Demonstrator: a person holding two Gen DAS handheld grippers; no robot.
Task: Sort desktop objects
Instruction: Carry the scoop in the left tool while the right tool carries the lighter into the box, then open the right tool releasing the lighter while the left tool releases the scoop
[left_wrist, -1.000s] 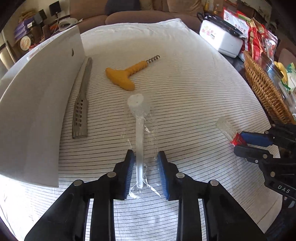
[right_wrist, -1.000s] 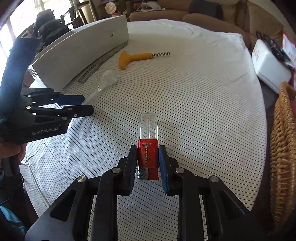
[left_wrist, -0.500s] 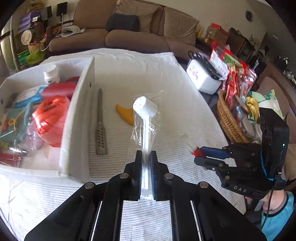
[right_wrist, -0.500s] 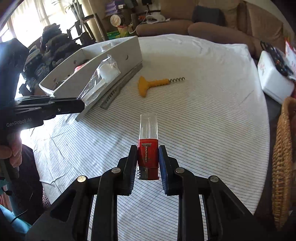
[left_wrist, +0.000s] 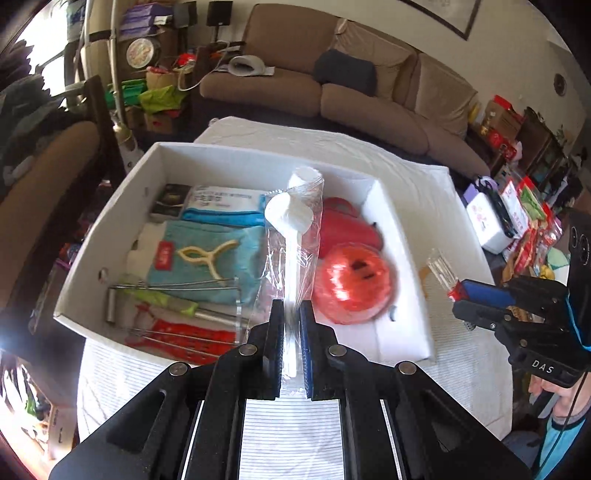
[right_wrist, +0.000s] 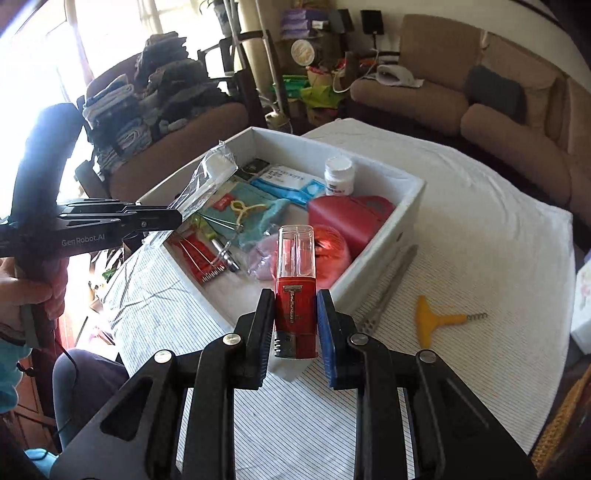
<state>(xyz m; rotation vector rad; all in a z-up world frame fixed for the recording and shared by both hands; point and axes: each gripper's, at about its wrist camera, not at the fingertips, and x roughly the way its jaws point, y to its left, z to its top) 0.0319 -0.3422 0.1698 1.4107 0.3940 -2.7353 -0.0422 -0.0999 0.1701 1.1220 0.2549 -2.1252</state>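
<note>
Plastic-wrapped white scoop, clamped by its handle in the closed left gripper, points lengthwise over the white box at frame centre, while the right gripper grips a red razor case beside the box's near wall.

From my left tool the box lies just ahead on the counter, and the wrapped spoon I hold hangs above it. My right tool holds the razor case before the box's near corner; right of it on the counter lie a metal strip beside the box wall, then a corkscrew.
</note>
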